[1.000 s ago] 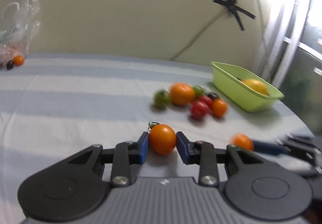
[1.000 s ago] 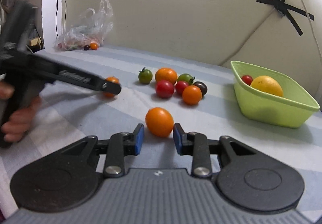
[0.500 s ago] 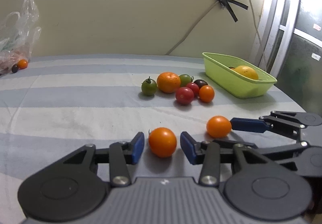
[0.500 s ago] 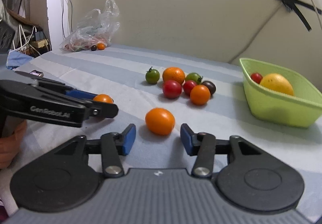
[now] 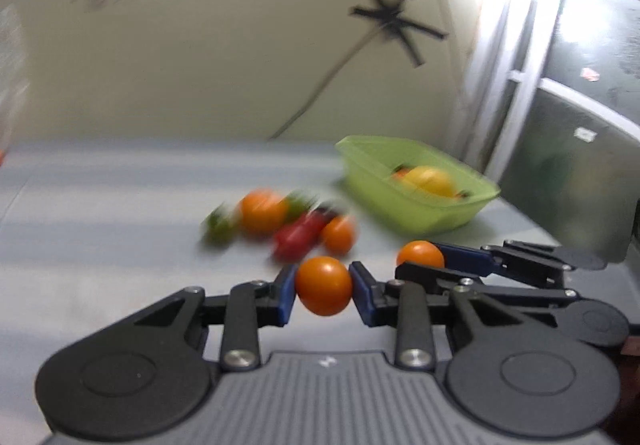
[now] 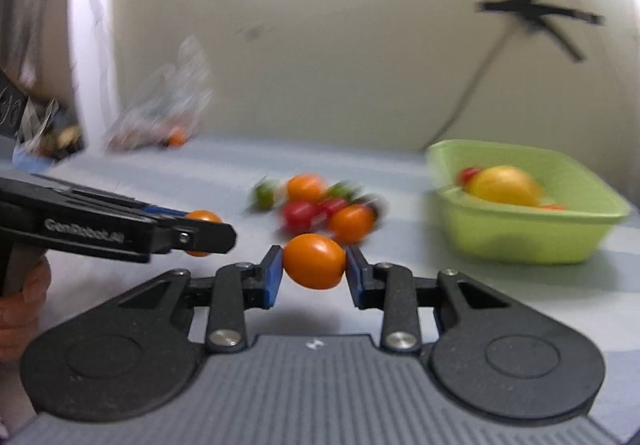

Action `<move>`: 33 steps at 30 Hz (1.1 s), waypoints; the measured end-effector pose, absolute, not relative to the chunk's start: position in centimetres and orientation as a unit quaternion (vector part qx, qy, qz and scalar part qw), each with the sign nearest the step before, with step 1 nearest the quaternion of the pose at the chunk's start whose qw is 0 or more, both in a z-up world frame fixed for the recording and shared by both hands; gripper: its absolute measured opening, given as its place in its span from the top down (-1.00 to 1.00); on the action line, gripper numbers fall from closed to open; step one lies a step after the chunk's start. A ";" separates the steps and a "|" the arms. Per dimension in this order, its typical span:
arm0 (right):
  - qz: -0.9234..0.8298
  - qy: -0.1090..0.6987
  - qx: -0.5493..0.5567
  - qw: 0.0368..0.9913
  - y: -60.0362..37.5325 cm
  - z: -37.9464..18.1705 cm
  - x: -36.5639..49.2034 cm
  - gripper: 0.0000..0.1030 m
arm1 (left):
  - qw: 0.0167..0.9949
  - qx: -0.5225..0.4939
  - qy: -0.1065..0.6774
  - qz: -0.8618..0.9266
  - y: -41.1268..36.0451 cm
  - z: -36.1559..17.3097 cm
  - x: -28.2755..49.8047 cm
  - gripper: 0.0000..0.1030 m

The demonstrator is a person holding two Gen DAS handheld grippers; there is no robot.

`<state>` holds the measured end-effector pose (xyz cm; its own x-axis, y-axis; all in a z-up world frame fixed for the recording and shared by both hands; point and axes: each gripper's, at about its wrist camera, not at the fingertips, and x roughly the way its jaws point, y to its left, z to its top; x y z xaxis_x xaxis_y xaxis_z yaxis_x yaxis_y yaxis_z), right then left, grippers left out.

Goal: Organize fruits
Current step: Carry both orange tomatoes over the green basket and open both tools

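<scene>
Left claw clamped on one orange tomato; right claw clamped on a second, egg-shaped orange tomato. Both look lifted off the striped bench, short of the green basket.

Done: basket holds one large yellow fruit and at least two small ones, blurred. Left: the two held, plus the loose cluster, about six by my count; blur limits certainty.
</scene>
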<state>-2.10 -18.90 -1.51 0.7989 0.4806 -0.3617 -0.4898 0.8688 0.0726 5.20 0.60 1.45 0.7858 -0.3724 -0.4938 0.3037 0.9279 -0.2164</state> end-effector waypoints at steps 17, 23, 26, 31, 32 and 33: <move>0.115 0.150 0.065 0.980 -29.8 0.1 7.1 0.29 | 0.927 -0.068 0.298 -0.217 -10.8 3.6 21.9 0.44; 0.122 0.154 0.061 0.979 -29.5 -0.5 7.1 -0.14 | 0.921 -0.059 0.322 -0.213 -12.7 2.4 23.6 0.30; 0.113 0.132 0.060 0.983 -29.9 -0.3 6.6 -0.15 | 0.924 -0.060 0.315 -0.210 -12.6 2.9 23.0 0.27; 0.092 0.086 0.071 0.990 -30.8 0.1 4.8 -0.15 | 0.938 -0.085 0.267 -0.203 -8.6 6.2 19.8 0.27; 0.087 0.072 0.075 0.991 -31.0 0.2 4.4 -0.14 | 0.943 -0.090 0.254 -0.196 -7.3 6.9 18.9 0.27; 0.082 0.059 0.079 0.992 -31.2 0.3 3.9 -0.14 | 0.947 -0.098 0.240 -0.189 -5.7 7.6 17.7 0.27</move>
